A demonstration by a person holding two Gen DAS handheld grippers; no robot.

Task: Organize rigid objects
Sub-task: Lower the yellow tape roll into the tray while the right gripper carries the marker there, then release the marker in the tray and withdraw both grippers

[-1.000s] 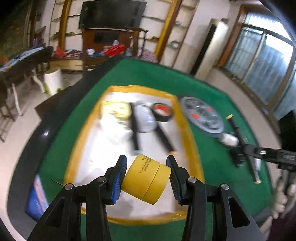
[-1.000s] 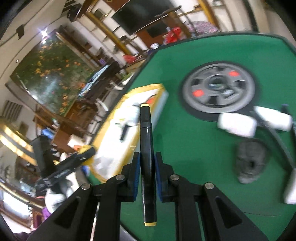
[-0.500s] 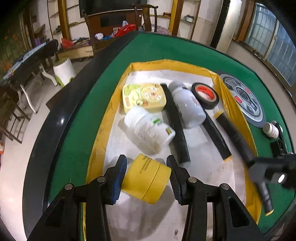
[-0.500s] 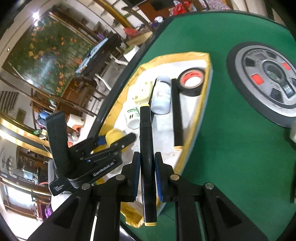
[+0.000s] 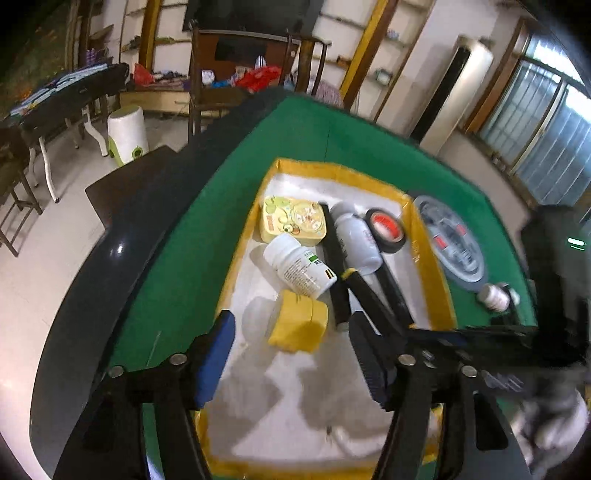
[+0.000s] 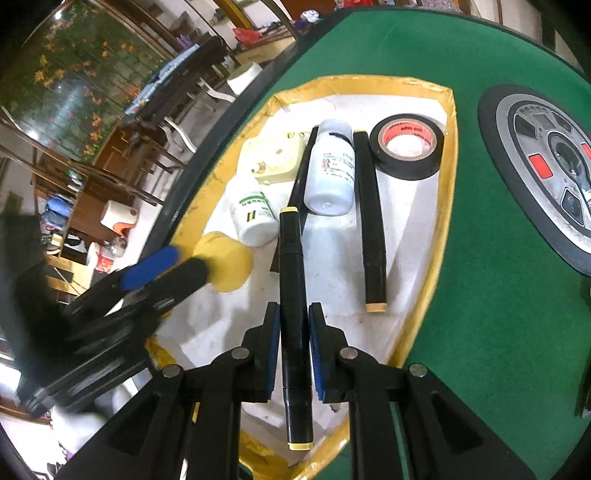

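While the left gripper (image 5: 291, 354) is opening over the tray (image 5: 432, 266), the freed yellow jar (image 5: 299, 325) at its twelve o'clock could roll; the right gripper (image 6: 291, 347), clamping a black marker (image 6: 291, 295), may knock it.

Pale tile floor (image 5: 55, 236) at left; dark wood cabinet (image 5: 236, 55) w/ clutter top centre; windows (image 5: 546, 122) upper right, daylight.

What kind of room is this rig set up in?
Probably a home living room, not a lab: a dark wall-mounted flat television above a wooden cabinet, a tall white standing air conditioner, and a green felt-topped table as the work surface.
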